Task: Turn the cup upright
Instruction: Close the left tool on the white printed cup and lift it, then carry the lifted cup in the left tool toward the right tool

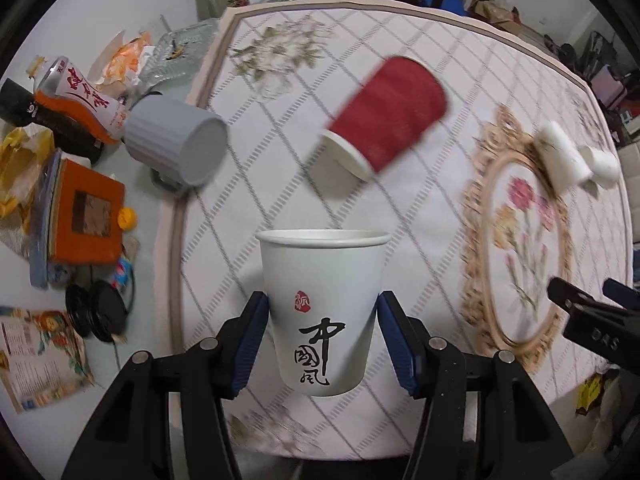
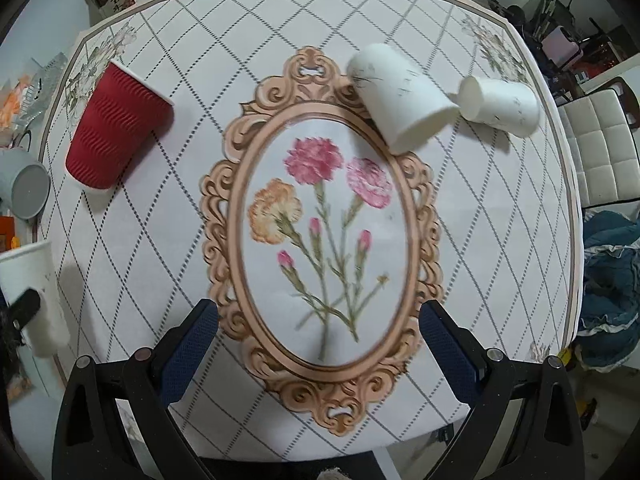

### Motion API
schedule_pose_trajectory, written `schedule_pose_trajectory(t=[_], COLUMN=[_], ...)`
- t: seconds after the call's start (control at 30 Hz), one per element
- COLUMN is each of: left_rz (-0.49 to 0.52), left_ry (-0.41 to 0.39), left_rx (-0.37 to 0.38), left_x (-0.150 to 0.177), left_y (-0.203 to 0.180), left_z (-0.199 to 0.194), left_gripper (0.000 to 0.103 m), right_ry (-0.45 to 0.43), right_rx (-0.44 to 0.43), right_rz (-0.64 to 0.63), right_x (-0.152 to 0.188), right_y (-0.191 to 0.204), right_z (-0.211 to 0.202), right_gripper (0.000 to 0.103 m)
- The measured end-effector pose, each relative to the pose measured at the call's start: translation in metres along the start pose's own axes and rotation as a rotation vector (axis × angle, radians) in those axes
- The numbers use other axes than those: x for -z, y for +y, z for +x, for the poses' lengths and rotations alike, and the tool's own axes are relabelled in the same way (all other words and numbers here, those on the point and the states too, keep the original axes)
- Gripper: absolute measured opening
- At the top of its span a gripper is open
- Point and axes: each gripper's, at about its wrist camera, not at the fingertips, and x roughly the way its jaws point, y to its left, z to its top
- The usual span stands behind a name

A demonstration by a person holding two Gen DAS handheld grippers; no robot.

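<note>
- Left wrist view: left gripper holds the white paper cup upright, mouth up, blue pads pressed on both sides of its lower half. Black calligraphy and a red seal face the camera.
- Cup sits above the tablecloth; can't tell whether its base touches.
- Red ribbed cup lies tilted on the cloth beyond it, rim toward the camera; blurred.
- Grey mug on its side at the cloth's left edge, base toward the camera, next to clutter incl. an orange box.
- Right wrist view: right gripper spread wide with nothing between its fingers, over the oval flower print.
- Two white cups lying down at far right: bigger one on the print's frame, smaller one just beside it.
</note>
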Motion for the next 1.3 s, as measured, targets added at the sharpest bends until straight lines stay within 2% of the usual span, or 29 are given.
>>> schedule_pose_trajectory(t=[0.13,0.3,0.5,0.73,0.8,0.93,1.0,1.07,1.1,1.3], left_rz=[0.008,0.000,-0.016,-0.026,-0.017,-0.015,-0.009,0.001,0.006,0.011], left_ry=[0.018,0.036,0.078,0.125,0.104,0.111,0.118,0.118,0.113,0.094], left_rx=[0.036,0.078,0.091,0.060,0.048,0.056,0.064,0.055,0.052,0.042], left_x=[0.014,0.014,0.007,0.002,0.000,-0.005,-0.005,-0.005,-0.007,-0.005], left_y=[-0.039,-0.082,-0.128,-0.156,-0.160,-0.164,-0.164,-0.164,-0.166,-0.161], left_z=[-0.003,0.002,0.029,0.064,0.063,0.063,0.064,0.065,0.066,0.060], left_gripper=[0.053,0.053,0.053,0.055,0.055,0.057,0.064,0.095,0.099,0.101], right_ry=[0.011,0.032,0.061,0.099,0.108,0.119,0.124,0.125,0.125,0.118], right_rx=[0.008,0.020,0.024,0.054,0.057,0.058,0.059,0.057,0.055,0.051], right_rz=[0.004,0.034,0.072,0.077,0.079,0.091,0.096,0.103,0.105,0.102], right_x=[0.012,0.021,0.025,0.022,0.021,0.023,0.023,0.024,0.025,0.028], right_y=[-0.029,-0.074,-0.120,-0.152,-0.159,-0.171,-0.174,-0.178,-0.181,-0.178], right_z=[0.002,0.016,0.040,0.069,0.074,0.078,0.081,0.082,0.084,0.081], right_gripper=[0.101,0.101,0.101,0.101,0.101,0.101,0.101,0.101,0.101,0.101])
